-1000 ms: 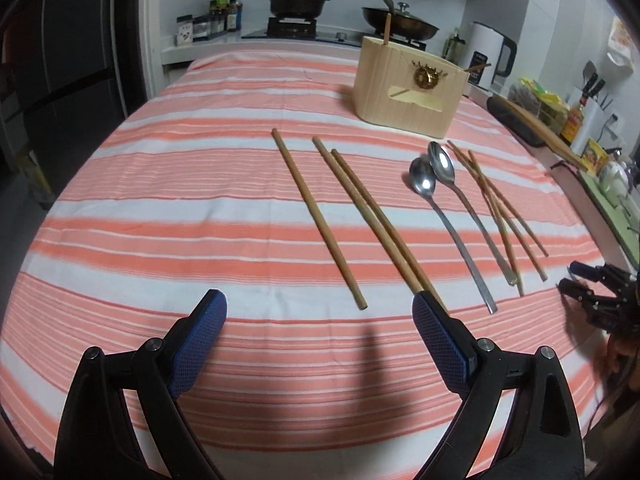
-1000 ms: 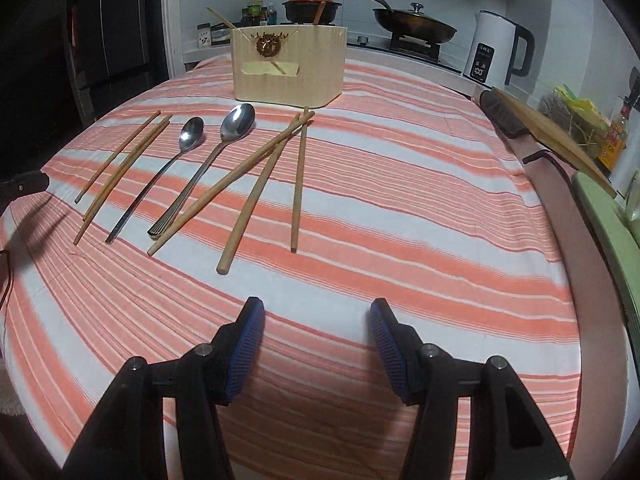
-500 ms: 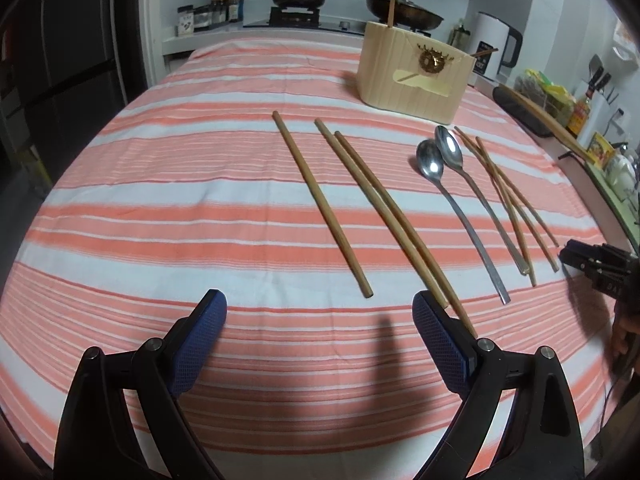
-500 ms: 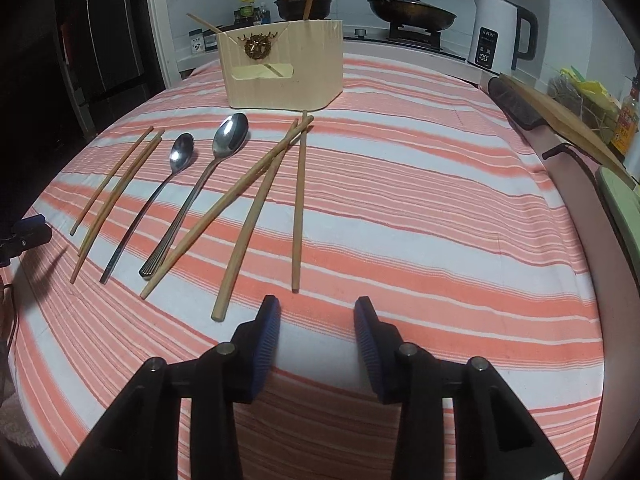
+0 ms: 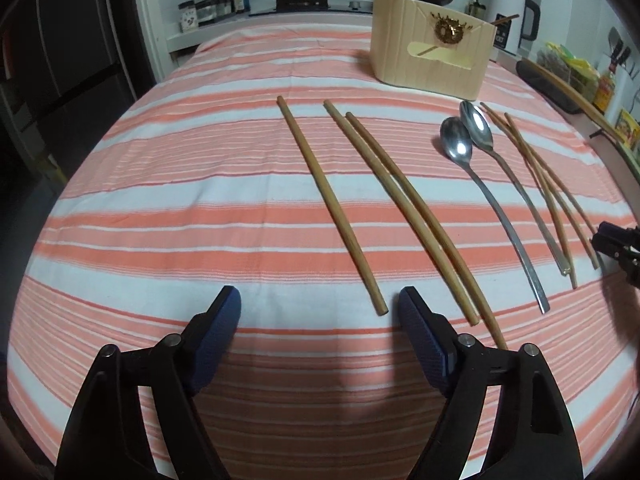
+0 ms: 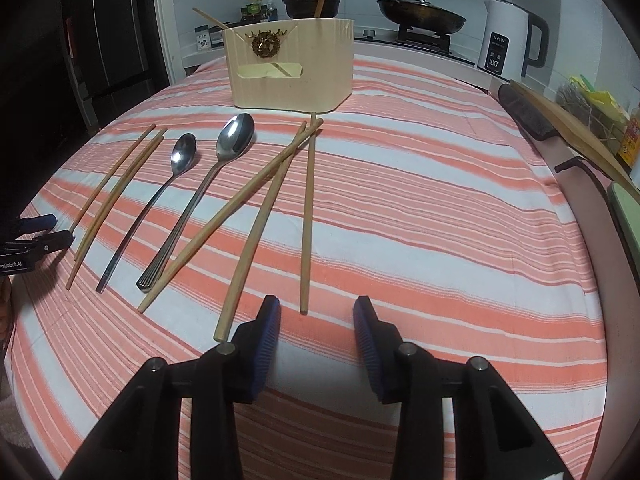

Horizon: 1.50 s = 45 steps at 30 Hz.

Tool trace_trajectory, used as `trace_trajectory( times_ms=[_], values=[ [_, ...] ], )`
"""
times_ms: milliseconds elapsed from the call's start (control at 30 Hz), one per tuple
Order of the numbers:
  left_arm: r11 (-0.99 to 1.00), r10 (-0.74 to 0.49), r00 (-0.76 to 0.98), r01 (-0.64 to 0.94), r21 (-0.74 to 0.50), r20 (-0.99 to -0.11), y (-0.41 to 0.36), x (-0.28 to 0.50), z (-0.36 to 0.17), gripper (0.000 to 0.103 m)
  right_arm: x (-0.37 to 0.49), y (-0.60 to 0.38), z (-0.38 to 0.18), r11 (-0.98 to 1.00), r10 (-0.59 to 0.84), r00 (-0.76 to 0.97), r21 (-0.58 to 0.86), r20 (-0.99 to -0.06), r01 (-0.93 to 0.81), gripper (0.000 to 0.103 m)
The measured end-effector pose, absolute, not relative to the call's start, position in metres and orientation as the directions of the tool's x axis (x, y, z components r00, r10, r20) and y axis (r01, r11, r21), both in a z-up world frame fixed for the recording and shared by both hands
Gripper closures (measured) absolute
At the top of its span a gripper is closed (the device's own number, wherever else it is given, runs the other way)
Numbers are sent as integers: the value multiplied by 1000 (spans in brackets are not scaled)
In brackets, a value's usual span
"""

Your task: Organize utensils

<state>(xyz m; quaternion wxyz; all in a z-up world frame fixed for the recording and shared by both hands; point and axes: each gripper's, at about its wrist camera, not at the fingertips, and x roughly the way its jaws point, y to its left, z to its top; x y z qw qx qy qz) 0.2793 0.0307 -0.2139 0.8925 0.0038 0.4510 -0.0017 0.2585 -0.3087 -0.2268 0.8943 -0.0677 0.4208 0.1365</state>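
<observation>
Here, the left tongs point(image 5: 320, 320) are hovering over a worktop point(image 5: 160, 220) draped in an orange-and-white striped cloth, their blue pads apart and grasping nothing; the jaws have just been closing, with only bare cloth between them. The near tip of a single thick bamboo chopstick point(image 5: 332, 204) is lying just ahead of the gap. Beside it, a pair of thick bamboo chopsticks point(image 5: 408, 208) are lying side by side, followed by two steel spoons point(image 5: 492, 200) and a pair of thin brown chopsticks point(image 5: 548, 184) toward the right edge.

The right tongs point(image 6: 316, 320) are sitting released at a narrower spread, also empty, their jaws having just been closing earlier in the moment. In the right wrist view, one thick chopstick point(image 6: 307, 216) is pointing its near end at the gap between the pads, without touching them.

At the far side of the worktop, a pale wooden utensil holder point(image 6: 292, 64) with a gold ornament is standing upright, a few sticks already poking from its top. Behind it, a white electric kettle point(image 6: 508, 40) is standing near the stove.
</observation>
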Motion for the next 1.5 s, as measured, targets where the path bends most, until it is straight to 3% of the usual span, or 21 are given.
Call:
trace_trajectory(
  times_ms=[67,133,233,267,367,767,967,1033,1133,1500],
  values=[
    [1000,0,599,7,5,-801,28,281,-212,42,261,-306,-227,952,187,609,-10,-771,-305,64],
    [1000,-10,604,17,1,-797,26,281,-211,70,261,-303,-227,950,189,610,-15,-770,-312,65],
    [1000,-14,610,25,1,-793,24,281,-210,97,264,-300,-226,949,193,609,-11,-770,-315,84],
    [1000,-16,611,22,-3,-791,25,280,-210,97,265,-301,-226,951,192,609,-6,-769,-308,91],
    [1000,-20,616,15,-13,-787,27,280,-210,98,266,-305,-227,959,191,611,14,-768,-282,98],
    [998,4,620,-51,-36,-785,64,292,-210,100,260,-350,-226,996,31,639,-29,-769,-83,98],
    [997,-43,616,-19,-70,-786,72,295,-211,96,257,-354,-226,994,16,643,-57,-766,-92,98],
    [996,-62,618,-7,-84,-784,73,293,-211,78,256,-355,-225,994,36,644,-38,-764,-101,96],
    [997,-61,624,3,-76,-779,71,286,-211,50,253,-359,-225,994,67,644,-5,-762,-109,77],
    [1000,-29,617,17,-23,-786,69,283,-213,50,254,-357,-226,993,61,637,-20,-768,-120,74]
  ],
)
